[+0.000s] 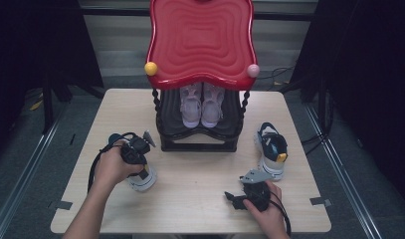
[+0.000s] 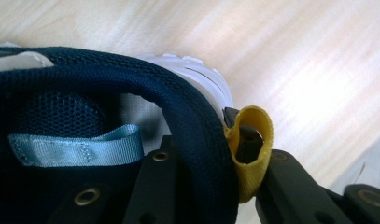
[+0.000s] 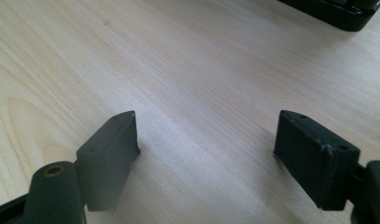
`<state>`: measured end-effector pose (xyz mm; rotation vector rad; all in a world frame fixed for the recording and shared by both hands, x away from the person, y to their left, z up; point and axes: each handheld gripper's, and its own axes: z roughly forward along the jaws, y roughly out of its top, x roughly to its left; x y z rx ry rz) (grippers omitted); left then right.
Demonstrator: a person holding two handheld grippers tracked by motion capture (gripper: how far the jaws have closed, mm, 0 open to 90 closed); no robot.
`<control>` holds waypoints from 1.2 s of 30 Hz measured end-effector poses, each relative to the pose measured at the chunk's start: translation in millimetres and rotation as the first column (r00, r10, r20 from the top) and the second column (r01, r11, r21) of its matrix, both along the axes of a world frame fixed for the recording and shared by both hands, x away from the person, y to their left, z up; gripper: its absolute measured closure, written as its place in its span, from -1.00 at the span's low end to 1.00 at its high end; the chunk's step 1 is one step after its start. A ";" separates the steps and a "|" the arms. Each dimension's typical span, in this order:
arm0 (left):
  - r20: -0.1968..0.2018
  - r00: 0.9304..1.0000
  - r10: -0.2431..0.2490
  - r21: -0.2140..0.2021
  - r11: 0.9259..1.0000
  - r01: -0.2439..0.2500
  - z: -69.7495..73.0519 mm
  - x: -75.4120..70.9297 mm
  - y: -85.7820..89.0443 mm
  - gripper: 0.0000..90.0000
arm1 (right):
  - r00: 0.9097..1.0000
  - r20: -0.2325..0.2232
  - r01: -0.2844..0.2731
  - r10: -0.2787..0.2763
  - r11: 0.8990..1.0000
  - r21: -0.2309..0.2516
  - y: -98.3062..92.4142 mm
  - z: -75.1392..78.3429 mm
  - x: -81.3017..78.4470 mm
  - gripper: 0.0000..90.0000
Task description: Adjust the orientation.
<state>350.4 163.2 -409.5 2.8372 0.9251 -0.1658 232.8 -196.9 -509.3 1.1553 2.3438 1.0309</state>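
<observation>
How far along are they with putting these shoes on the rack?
One pink pair already sits on the rack's lower shelf. In hand: the left gripper is clamped on the heel collar of a navy sneaker, beside its yellow pull loop, on the table. Left: that sneaker and its mate, untouched at the right. The right gripper rests open, holding nothing.

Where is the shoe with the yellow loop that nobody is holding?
In the high view, that shoe sits on the table's right side, beside the rack.
</observation>
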 end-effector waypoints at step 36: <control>-0.084 0.972 0.221 -0.062 0.972 -0.227 -16.1 -6.8 5.7 0.41 | 1.000 0.002 -0.002 0.002 1.000 -0.001 -0.1 0.0 0.2 -0.53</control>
